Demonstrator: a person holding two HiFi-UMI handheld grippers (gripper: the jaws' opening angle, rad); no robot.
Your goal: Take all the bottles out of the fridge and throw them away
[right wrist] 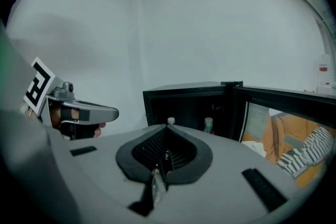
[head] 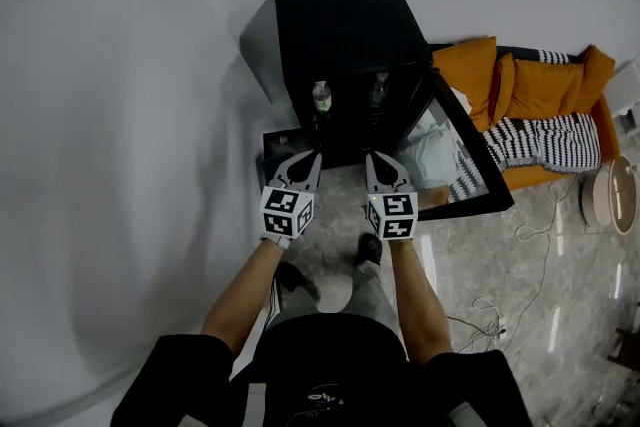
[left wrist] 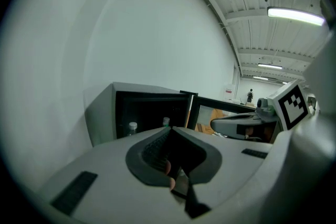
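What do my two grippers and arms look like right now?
The left gripper and right gripper are matching light grey tapered shells with dark ribbed pads. Each carries a white cube printed with black square markers. No cables show. The person wears black short sleeves, forearms bare.

left tool (left wrist: 170, 130): jaws together, empty | fridge (left wrist: 101, 113): open ahead | bottles (left wrist: 132, 127) inside (only tops show)
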